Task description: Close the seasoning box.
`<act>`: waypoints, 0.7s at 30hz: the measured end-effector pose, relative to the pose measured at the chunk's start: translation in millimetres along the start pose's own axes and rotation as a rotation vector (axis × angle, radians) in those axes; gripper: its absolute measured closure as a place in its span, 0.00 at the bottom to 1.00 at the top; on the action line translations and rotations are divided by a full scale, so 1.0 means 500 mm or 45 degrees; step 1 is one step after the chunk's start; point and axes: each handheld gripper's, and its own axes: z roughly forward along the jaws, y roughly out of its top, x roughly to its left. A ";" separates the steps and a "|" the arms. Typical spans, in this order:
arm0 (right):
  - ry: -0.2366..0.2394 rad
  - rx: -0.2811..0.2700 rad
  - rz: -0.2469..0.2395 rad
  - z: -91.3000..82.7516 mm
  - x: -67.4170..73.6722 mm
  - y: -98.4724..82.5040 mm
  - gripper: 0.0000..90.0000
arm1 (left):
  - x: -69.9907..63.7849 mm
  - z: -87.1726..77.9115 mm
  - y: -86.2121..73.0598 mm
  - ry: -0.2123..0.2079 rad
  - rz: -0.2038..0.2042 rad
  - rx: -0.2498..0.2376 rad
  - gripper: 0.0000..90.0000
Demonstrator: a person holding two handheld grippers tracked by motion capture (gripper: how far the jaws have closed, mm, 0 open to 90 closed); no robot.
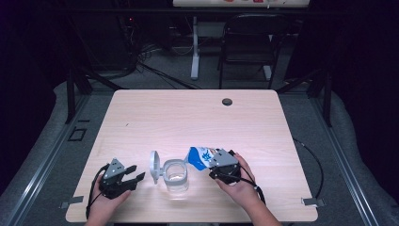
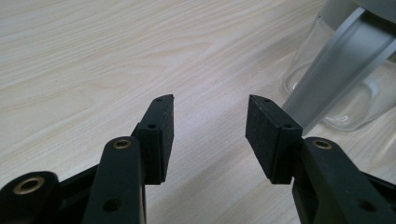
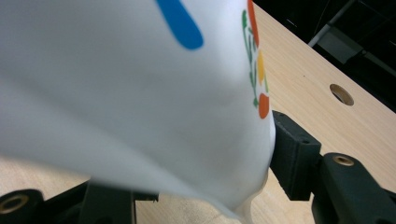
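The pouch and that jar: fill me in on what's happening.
A person's right gripper is shut on a white and blue pouch, tipped toward a clear jar on the wooden table. The jar's hinged lid stands open. The left gripper sits open beside the jar, holding nothing.

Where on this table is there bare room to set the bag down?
Free: the whole far half up to the grommet hole, and the right edge. Crowded: the near strip, with the left hand-held gripper, jar and bag in the right hand-held gripper.

The pouch (image 3: 140, 93) hides the right gripper's (image 3: 196, 154) left finger; its print is cut off.
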 end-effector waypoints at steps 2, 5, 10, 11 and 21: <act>-0.004 0.001 -0.012 0.002 0.002 0.002 0.48 | -0.001 0.001 0.000 -0.001 0.001 0.000 0.58; -0.008 0.003 -0.033 0.004 0.005 0.004 0.48 | 0.001 0.000 0.000 0.001 0.002 0.001 0.58; -0.013 0.014 -0.079 0.010 0.008 0.008 0.48 | 0.002 0.000 0.000 0.003 0.000 0.011 0.58; -0.013 0.014 -0.085 0.011 0.008 0.008 0.48 | 0.002 0.000 0.000 0.004 0.000 0.011 0.58; -0.047 0.028 -0.150 0.015 0.011 0.011 0.48 | 0.003 0.001 0.000 0.003 0.000 0.008 0.58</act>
